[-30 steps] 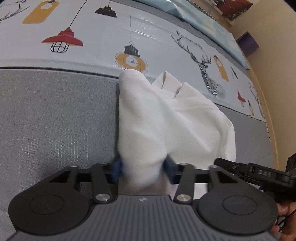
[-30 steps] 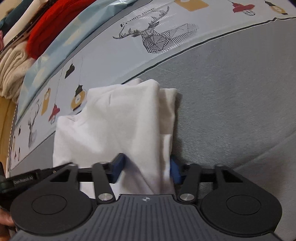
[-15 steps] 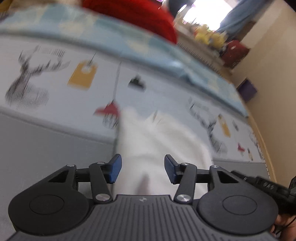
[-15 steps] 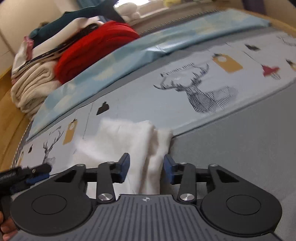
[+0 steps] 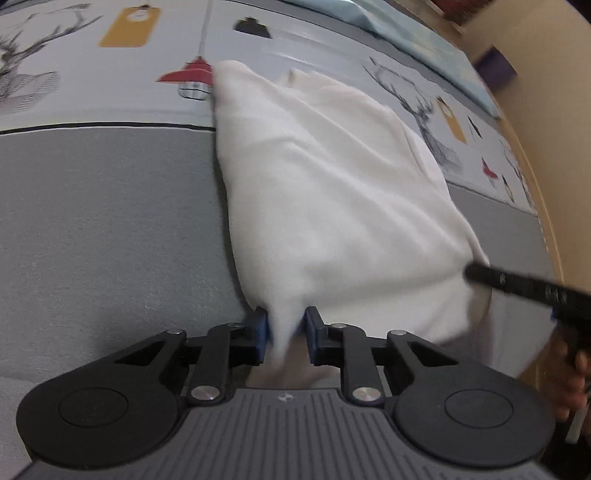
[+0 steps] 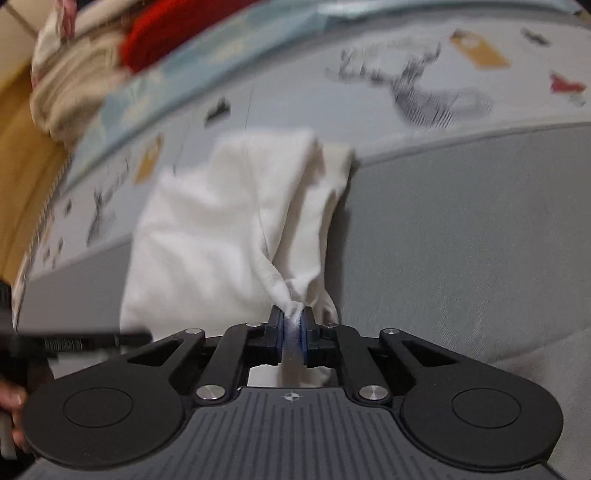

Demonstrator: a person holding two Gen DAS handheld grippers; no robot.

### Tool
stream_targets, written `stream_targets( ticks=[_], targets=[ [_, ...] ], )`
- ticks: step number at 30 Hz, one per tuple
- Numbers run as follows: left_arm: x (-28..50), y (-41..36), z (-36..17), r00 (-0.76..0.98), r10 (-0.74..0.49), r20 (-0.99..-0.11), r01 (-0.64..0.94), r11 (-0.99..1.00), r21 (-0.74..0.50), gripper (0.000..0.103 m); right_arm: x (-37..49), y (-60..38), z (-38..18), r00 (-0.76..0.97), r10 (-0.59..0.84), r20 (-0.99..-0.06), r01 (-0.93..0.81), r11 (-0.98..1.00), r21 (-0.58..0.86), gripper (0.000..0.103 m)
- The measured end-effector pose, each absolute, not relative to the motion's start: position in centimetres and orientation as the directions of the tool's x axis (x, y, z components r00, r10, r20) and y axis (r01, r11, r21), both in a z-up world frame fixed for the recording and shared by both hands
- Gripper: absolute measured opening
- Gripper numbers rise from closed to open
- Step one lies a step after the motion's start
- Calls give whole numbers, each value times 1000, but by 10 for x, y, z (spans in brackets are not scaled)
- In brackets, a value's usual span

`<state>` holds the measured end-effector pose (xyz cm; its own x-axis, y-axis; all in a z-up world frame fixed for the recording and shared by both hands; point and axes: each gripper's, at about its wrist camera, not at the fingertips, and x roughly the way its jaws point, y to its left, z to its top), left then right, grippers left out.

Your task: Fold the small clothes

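A small white garment (image 5: 332, 192) lies partly folded across the grey and printed bed cover; it also shows in the right wrist view (image 6: 229, 221). My left gripper (image 5: 285, 332) has its blue pads narrowed onto the garment's near left corner, with cloth bunched between them. My right gripper (image 6: 291, 332) is shut tight on the garment's near right corner, a pinch of white cloth sticking out above the pads. The right gripper's black finger (image 5: 517, 284) shows at the right of the left wrist view.
The printed cover (image 5: 110, 92) with deer and lamp pictures lies beyond the grey band (image 5: 110, 221). A stack of folded clothes, red (image 6: 177, 33) and beige (image 6: 70, 88), sits at the far left. A wooden edge (image 6: 22, 166) runs along the left.
Both grippers were open half a second ago and have closed on the garment's near corners. The views have tilted back down toward the cloth.
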<state>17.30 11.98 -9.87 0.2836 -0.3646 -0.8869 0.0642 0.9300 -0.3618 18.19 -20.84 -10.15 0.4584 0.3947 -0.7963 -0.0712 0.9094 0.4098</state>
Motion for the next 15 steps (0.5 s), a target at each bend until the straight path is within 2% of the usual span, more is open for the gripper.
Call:
stream_targets(
  ticks=[2, 3, 7, 9, 11, 14, 15],
  targets=[
    [168, 112, -105, 260, -279, -924, 96, 960, -263, 28, 180, -214, -101, 466, 368, -804, -46, 918, 393, 8],
    [167, 112, -108, 243, -263, -934, 91, 964, -248, 31, 180, -216, -105, 449, 365, -815, -32, 919, 394, 9],
    [162, 110, -106, 223, -246, -943, 114, 968, -225, 31, 177, -212, -117, 365, 318, -875, -63, 946, 318, 16],
    [154, 105, -108, 213, -212, -954, 153, 971, -182, 39, 179, -214, -125, 339, 259, -905, -75, 966, 248, 21],
    [146, 105, -100, 224, -154, -962, 171, 978, -117, 46, 178, -220, -124, 334, 247, -910, -63, 969, 240, 21],
    [131, 107, -67, 322, -76, -944, 176, 984, -19, 49, 169, -228, -109, 419, 72, -905, -32, 997, 65, 21],
    [125, 106, -53, 371, -53, -927, 174, 985, 13, 58, 165, -231, -99, 461, 38, -887, -21, 999, 32, 22]
  ],
)
